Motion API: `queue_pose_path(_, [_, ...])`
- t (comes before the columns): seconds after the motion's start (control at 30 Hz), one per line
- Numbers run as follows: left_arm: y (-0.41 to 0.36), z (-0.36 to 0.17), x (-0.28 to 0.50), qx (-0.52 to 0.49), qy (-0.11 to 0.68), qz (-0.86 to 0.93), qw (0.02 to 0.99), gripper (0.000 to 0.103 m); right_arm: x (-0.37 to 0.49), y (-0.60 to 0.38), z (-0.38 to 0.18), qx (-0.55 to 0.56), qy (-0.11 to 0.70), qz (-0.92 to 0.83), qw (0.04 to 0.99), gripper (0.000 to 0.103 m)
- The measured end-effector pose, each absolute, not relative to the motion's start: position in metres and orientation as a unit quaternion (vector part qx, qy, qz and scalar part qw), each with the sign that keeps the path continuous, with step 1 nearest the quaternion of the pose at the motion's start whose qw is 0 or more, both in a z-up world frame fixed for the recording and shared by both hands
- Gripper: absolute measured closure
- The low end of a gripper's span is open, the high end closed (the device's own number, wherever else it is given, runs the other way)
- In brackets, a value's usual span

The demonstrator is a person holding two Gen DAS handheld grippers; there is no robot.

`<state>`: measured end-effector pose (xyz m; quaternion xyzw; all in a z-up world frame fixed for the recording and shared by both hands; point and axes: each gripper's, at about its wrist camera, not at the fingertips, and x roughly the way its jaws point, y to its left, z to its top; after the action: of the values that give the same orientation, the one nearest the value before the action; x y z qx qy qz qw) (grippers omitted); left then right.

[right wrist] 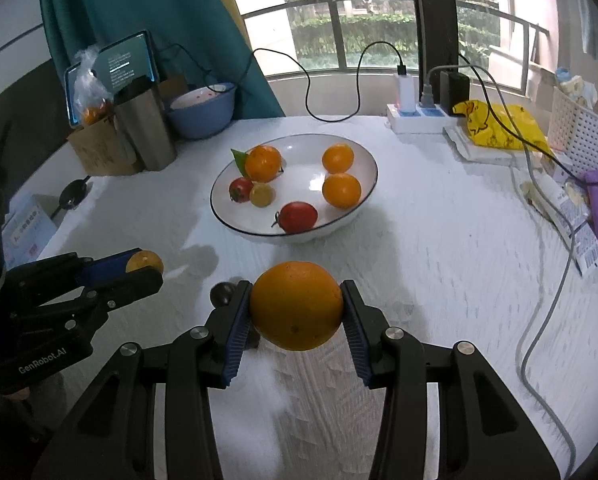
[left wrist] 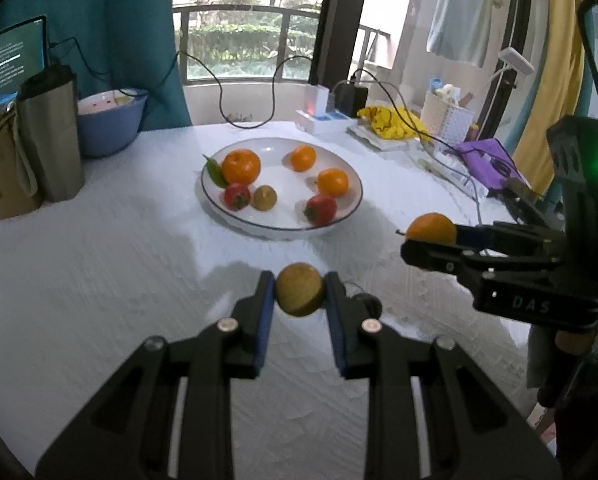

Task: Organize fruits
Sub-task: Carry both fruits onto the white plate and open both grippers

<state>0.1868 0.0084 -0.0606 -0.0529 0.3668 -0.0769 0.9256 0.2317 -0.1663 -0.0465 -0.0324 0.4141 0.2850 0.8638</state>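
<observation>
Grippers hover above the surface (right wrist: 439,260) before the fruit plate (right wrist: 363,196). Left gripper (left wrist: 299,294) pinches a yellow-green fruit (left wrist: 299,294). Right gripper (right wrist: 297,306) clamps an orange (right wrist: 297,306).

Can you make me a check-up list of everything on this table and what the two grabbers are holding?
Surface: table under a white textured cloth.
Job's things: white plate holding three oranges, two red fruits and one small yellow-green fruit.
Clutter: steel cup, blue bowl, brown paper bag, yellow bag, white basket.
Grippers: left gripper shut on a small yellow-green fruit; right gripper shut on a big orange.
Cables: black cable to the power strip; grey cable across the cloth.
Surroundings: teal curtain, balcony railing, lit screen.
</observation>
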Motion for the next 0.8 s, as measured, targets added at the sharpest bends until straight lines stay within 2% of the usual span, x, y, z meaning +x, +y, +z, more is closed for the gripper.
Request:
queue_pose_path(0.57, [0.014, -0.046, 0.201, -0.061, 0.338, -0.091, 0.935, 0.077, 0.251, -0.154, -0.031, -0.039, 0.405, 0.294, 0.865, 0.056])
queue_pose_path(0.8, [0.018, -0.056, 0.218, -0.061, 0.342, -0.085, 0.934, 0.077, 0.263, -0.149, -0.031, -0.045, 0.408, 0.296, 0.862, 0.056])
